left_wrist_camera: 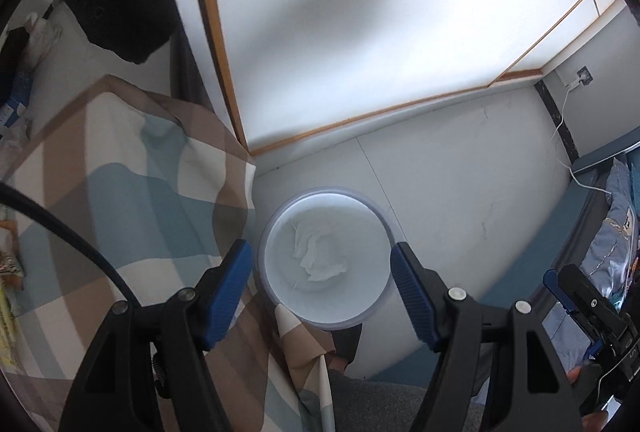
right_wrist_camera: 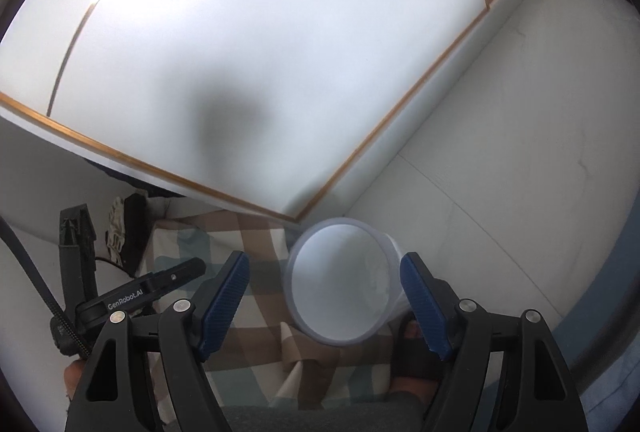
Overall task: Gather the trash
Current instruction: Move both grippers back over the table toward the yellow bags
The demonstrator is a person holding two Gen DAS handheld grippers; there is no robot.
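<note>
While both grippers hang over the floor, the left gripper [left_wrist_camera: 322, 286] and right gripper [right_wrist_camera: 324, 290] stand spread, grasping nothing. Crumpled tissue [left_wrist_camera: 316, 256] lies inside the white bin [left_wrist_camera: 382, 224] beside the checked bedsheet [left_wrist_camera: 120, 192]. "GenRobot.AI" is printed on the left gripper's body.

Crumpled tissue [left_wrist_camera: 320, 260] lies in the bin [left_wrist_camera: 280, 296], beside the bedsheet [left_wrist_camera: 120, 200].

A bedroom at home: checked bedding [left_wrist_camera: 120, 192] at left, a white wardrobe [left_wrist_camera: 360, 32] above, tiled floor [left_wrist_camera: 460, 172].
</note>
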